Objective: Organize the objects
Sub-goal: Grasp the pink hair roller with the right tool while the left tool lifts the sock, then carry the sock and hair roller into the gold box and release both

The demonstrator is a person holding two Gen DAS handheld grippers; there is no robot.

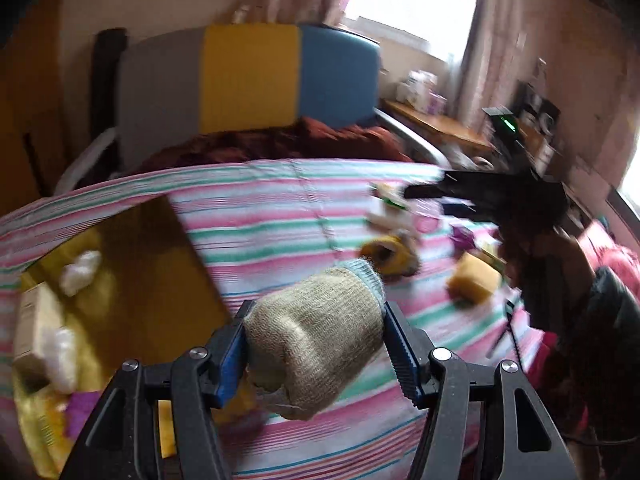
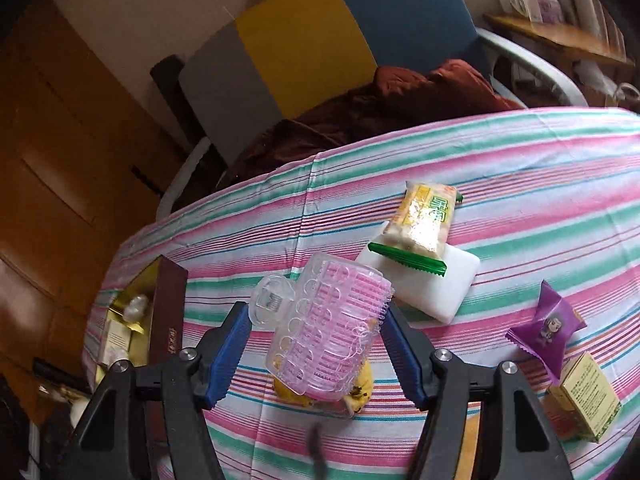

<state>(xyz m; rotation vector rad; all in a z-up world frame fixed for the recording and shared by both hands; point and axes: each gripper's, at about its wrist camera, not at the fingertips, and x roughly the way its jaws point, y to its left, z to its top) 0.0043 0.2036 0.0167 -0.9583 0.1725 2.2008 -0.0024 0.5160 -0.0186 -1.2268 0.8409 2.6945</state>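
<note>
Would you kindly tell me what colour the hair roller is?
Pink, inside a clear plastic clip: the hair roller shows best in the right wrist view.

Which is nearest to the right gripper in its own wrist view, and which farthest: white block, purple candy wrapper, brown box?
Right gripper holds the pink hair roller.
1. White block, just up and right of the fingertips.
2. Brown box, left, and purple candy wrapper, right: too close to call.
</note>
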